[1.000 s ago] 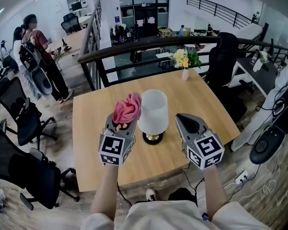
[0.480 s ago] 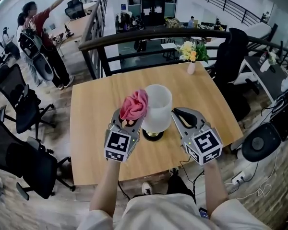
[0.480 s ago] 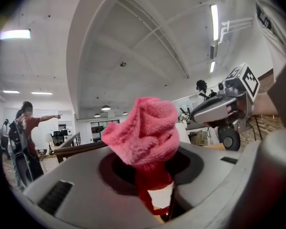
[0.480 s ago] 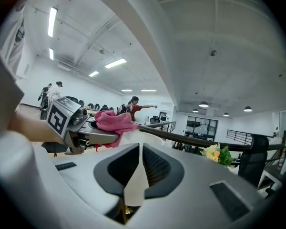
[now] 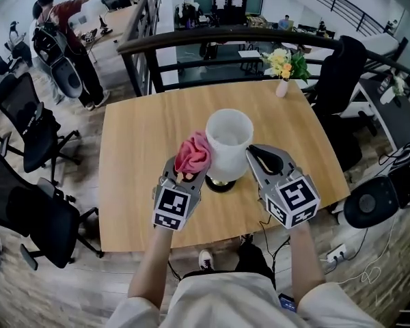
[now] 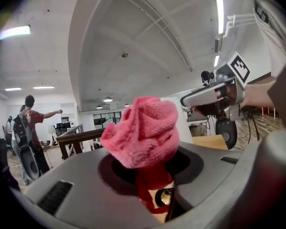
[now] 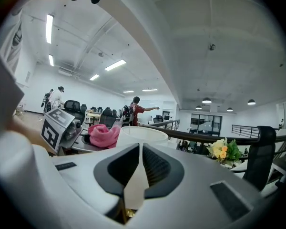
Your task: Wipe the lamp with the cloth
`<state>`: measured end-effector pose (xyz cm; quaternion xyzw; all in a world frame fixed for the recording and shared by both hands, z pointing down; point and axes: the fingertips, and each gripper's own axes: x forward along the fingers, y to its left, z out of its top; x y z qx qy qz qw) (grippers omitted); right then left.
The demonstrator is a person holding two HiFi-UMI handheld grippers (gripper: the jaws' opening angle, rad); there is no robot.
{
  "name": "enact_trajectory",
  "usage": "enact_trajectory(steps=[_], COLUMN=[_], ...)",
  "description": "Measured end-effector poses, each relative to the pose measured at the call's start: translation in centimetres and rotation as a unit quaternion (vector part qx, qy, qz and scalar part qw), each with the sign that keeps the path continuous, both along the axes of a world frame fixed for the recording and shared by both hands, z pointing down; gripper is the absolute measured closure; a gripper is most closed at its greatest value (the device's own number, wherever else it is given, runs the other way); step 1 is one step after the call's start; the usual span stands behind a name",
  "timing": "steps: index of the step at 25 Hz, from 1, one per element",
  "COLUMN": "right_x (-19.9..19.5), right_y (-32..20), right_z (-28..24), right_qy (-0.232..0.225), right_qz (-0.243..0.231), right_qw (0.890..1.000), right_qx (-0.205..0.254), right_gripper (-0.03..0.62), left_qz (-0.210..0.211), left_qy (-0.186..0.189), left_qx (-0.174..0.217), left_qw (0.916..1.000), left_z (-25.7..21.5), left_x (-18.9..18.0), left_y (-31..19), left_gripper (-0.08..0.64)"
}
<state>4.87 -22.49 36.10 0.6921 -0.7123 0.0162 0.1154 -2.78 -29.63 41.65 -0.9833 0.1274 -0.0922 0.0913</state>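
Cloth (image 5: 193, 154): pink, bunched, clamped in the left gripper (image 5: 182, 178), its wad at the lamp shade's left side.
Lamp (image 5: 228, 139): upright on the table (image 5: 137, 156), between both grippers.
Right gripper (image 5: 258, 157): jaws have just been opening, now a narrow slit (nothing between them), tip just beside the shade.

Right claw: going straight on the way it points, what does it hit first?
The lamp: its white shade sits dead ahead of the right claw and looks close, though depth is hard to judge. The jaws have just been opening to a narrow slit, with nothing between them.
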Motion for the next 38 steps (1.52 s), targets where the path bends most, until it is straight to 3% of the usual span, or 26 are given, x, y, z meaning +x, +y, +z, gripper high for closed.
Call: enact_trajectory(steps=[13, 19, 23, 27, 33, 38], right_x=[-0.4, -0.4, -0.4, -0.1, 0.7, 1.1], right_y=[0.8, 2.0, 2.9, 3.8, 4.6, 4.0], right_z=[2.0, 2.6, 2.4, 1.6, 0.6, -1.0], right_qy=[-0.019, -0.029, -0.029, -0.024, -0.028, -0.035], right_qz=[0.01, 0.021, 0.027, 0.038, 0.031, 0.0], right_qw=[1.0, 0.999, 0.999, 0.999, 0.999, 0.999], right_qx=[-0.014, -0.019, -0.017, -0.015, -0.004, 0.007], right_gripper=[0.548, 0.548, 0.548, 0.548, 0.548, 0.548], left_qz=[-0.01, -0.025, -0.043, -0.061, -0.066, -0.073], left_qy=[-0.036, -0.078, -0.086, -0.05, 0.037, 0.053], left_qx=[-0.05, -0.081, -0.105, -0.093, -0.046, -0.029], left_qw=[0.998, 0.9933, 0.9898, 0.9925, 0.996, 0.9955], left_z=[6.8, 9.8, 10.3, 6.5, -3.7, -8.3], left_x=[-0.9, -1.5, -2.4, -3.3, -3.1, -0.9], left_y=[0.0, 0.1, 0.0, -0.4, 0.3, 1.6], left_gripper=[0.39, 0.39, 0.397, 0.397, 0.397, 0.396])
